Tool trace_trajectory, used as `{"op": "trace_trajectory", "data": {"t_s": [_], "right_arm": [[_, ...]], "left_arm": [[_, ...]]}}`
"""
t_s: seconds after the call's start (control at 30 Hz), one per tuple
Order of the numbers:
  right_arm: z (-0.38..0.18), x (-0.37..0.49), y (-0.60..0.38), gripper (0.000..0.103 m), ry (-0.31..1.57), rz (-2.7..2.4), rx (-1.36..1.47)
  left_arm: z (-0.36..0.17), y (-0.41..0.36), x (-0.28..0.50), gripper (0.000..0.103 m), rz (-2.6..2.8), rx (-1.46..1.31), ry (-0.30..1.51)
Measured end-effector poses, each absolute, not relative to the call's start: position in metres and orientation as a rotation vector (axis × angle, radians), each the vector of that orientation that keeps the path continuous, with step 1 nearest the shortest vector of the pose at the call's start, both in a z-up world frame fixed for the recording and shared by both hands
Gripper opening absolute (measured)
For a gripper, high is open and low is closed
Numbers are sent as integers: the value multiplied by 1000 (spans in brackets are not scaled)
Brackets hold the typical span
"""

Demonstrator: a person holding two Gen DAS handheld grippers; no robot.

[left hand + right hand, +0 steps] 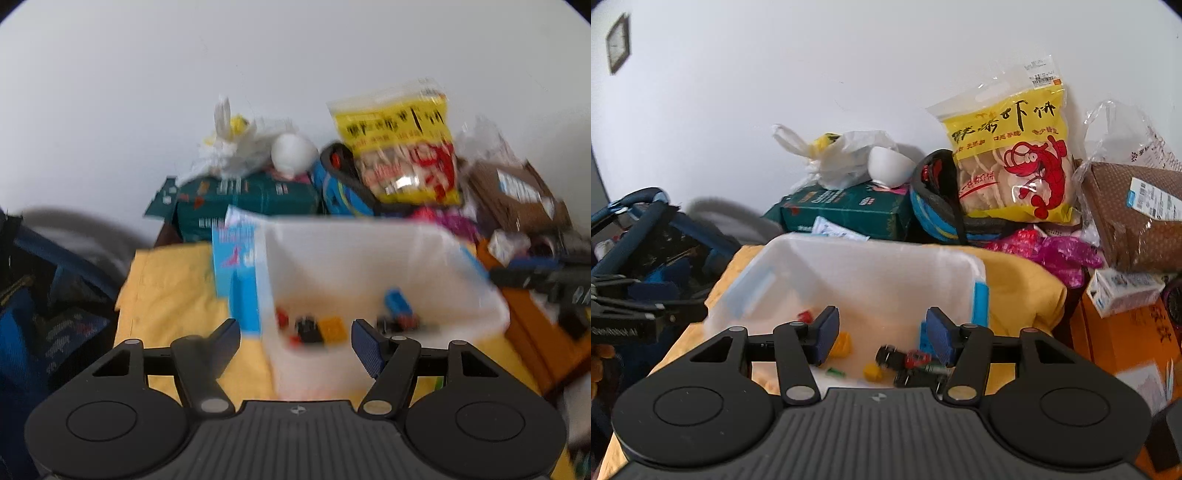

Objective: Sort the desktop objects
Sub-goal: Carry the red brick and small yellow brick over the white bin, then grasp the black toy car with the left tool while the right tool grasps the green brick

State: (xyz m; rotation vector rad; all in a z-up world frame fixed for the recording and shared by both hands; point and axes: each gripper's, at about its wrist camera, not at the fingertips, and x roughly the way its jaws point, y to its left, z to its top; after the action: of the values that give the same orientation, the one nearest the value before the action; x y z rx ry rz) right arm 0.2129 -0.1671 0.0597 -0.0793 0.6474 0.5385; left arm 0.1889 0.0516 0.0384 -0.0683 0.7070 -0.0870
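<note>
Right wrist view looks down into a see-through plastic bin (857, 273) with blue handles. The bin sits on a yellow cloth (1019, 291) that covers the desk. The right gripper (882, 334) hangs over the near edge of the bin. Its jaws are spread apart and nothing is between them. Down on the bin's floor lie small toy pieces: a yellow block (841, 344), a little yellow piece (871, 371), a red piece (804, 316), a tiny green piece (835, 372), a blue block (925, 338) and a small black and red toy car (905, 360).

Behind the bin stand a dark green box (849, 212), a white plastic bag (834, 158) and a white bowl (888, 164) on top of that box. To the right of the box is a yellow snack bag (1012, 162) with a red shrimp on it. Right of the bin is an orange box (1123, 339).

Left wrist view is blurry. The left gripper (293, 338) is at the bin's (369, 258) near left corner, jaws spread wide, holding nothing. Toy pieces show as blurred spots of colour inside the bin.
</note>
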Motion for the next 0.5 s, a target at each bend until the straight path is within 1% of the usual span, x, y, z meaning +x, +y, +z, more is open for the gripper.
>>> {"op": "trace_trajectory", "data": {"t_s": [0.07, 0.17, 0.27, 0.4, 0.5], "right_arm": [[50, 193, -178, 61, 648, 555, -59], [21, 175, -191, 62, 689, 553, -75], [-16, 175, -197, 61, 785, 509, -94], [-52, 184, -199, 61, 849, 461, -123], [-64, 189, -198, 61, 870, 455, -139]], "left_arm": [[18, 52, 171, 70, -94, -52, 728], [-19, 51, 156, 70, -98, -28, 805], [-50, 48, 153, 70, -91, -7, 853], [-68, 43, 160, 70, -102, -8, 870], [-75, 38, 167, 70, -128, 4, 870]]}}
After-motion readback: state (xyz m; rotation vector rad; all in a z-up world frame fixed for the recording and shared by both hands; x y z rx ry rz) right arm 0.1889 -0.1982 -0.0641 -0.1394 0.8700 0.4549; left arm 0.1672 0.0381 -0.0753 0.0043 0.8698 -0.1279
